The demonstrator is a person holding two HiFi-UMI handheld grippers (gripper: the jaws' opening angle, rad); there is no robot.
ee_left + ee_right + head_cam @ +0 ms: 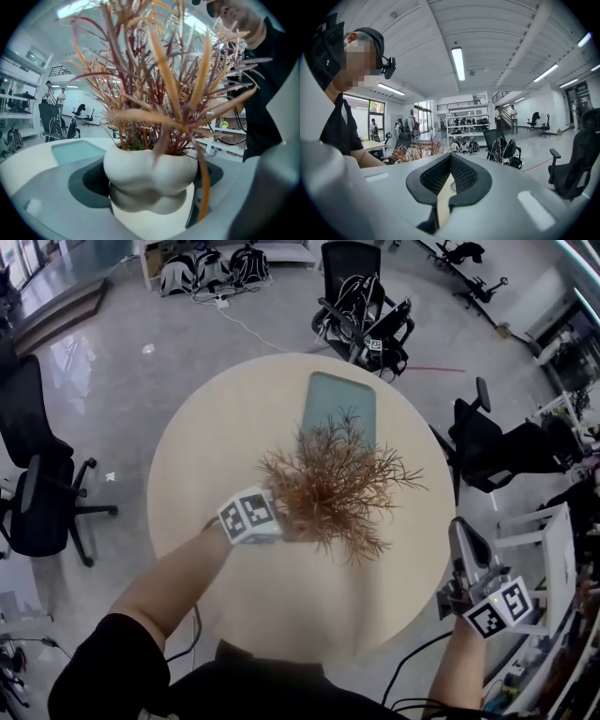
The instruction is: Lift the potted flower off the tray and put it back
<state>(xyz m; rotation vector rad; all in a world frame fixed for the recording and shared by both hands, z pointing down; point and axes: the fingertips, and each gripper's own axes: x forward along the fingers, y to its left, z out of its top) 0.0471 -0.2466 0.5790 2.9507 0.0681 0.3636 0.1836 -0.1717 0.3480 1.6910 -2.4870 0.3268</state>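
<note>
Left gripper (274, 519) sits over the round table (216, 437), just short of the teal tray (337, 401), jaws clamped on the flower's (337, 488) white pot (150, 171). Flower is off the tray. Right gripper (449, 168) is by the table's right edge, jaws together, empty.

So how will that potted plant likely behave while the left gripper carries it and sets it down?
The white pot looks smooth and bulging, so it may slip or twist in the left gripper, whose jaws are closed on it. The dried foliage spreads far wider than the pot, so it probably tips easily. Its thin fronds likely bend when brushed.
</note>
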